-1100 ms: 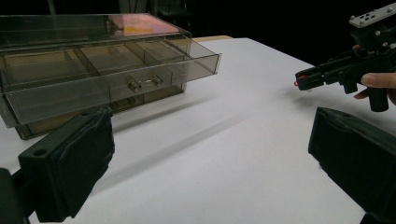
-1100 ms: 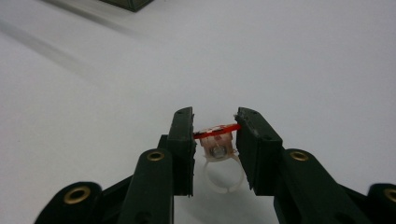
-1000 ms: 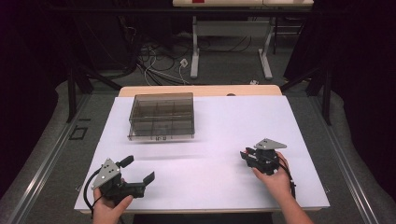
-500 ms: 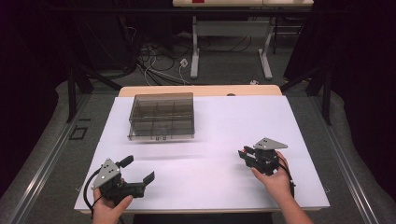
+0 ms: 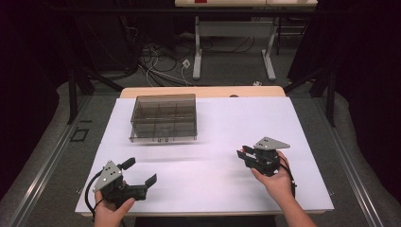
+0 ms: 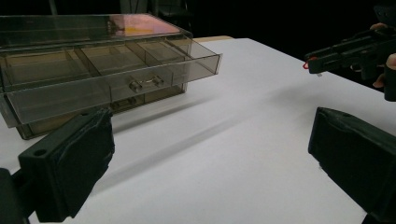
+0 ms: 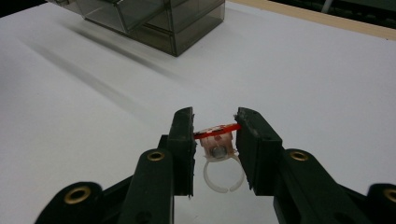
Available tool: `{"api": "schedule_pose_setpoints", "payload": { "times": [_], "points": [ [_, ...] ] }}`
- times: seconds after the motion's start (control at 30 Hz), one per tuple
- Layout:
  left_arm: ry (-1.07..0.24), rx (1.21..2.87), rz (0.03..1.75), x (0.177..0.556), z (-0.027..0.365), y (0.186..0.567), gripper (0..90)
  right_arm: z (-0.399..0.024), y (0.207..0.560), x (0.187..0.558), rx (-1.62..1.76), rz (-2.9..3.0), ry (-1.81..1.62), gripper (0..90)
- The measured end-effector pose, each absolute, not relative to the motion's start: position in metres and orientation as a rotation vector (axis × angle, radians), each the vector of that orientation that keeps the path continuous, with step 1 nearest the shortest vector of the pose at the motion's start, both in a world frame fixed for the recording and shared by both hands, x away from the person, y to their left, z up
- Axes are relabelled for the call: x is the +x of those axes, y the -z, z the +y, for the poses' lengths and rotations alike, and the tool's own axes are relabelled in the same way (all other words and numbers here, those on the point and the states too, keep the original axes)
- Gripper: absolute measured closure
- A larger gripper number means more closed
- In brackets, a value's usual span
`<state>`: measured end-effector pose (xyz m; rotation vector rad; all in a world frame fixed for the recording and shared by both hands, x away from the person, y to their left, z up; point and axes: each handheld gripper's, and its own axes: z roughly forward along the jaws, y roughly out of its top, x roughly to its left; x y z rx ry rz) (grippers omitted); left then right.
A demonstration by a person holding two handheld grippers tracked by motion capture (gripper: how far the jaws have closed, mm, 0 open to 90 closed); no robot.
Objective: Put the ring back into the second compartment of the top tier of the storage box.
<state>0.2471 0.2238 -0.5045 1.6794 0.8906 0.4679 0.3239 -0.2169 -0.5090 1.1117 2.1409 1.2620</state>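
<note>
A plastic toy ring (image 7: 217, 142) with a flat red top is clamped between the pads of my right gripper (image 7: 215, 127), just above the white table (image 5: 227, 118). In the high view that right gripper (image 5: 243, 154) is at the right of the table, its jaws aimed left. A smoky clear drawer box (image 5: 163, 118) stands at the back left; its top drawer (image 6: 116, 79) is pulled out and its compartments look empty. My left gripper (image 5: 140, 171) rests near the front left edge, open, with nothing between its jaws (image 6: 210, 154). From there the right gripper (image 6: 314, 65) shows at the far right.
The white table top ends in a wooden strip (image 5: 203, 91) at the back. Beyond it stand a desk frame (image 5: 234, 47) and loose floor cables (image 5: 161, 61). Grey floor and dark stands flank the table on both sides.
My right gripper has risen slightly and drifted left with the ring still held. The left gripper and the drawer box have not moved.
</note>
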Motion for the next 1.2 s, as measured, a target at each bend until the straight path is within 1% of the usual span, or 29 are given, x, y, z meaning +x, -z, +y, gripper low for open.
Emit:
{"api": "schedule_pose_setpoints", "payload": {
  "times": [0.67, 1.2],
  "points": [
    [-0.47, 1.677, 0.89, 0.246, 0.224, 0.504, 0.4, -0.197, 0.489, 0.335, 1.072, 2.176, -1.29, 67.9],
    [-0.467, 1.678, 0.888, 0.246, 0.224, 0.504, 0.4, -0.173, 0.473, 0.347, 1.021, 2.216, -1.306, 67.9]
  ]
}}
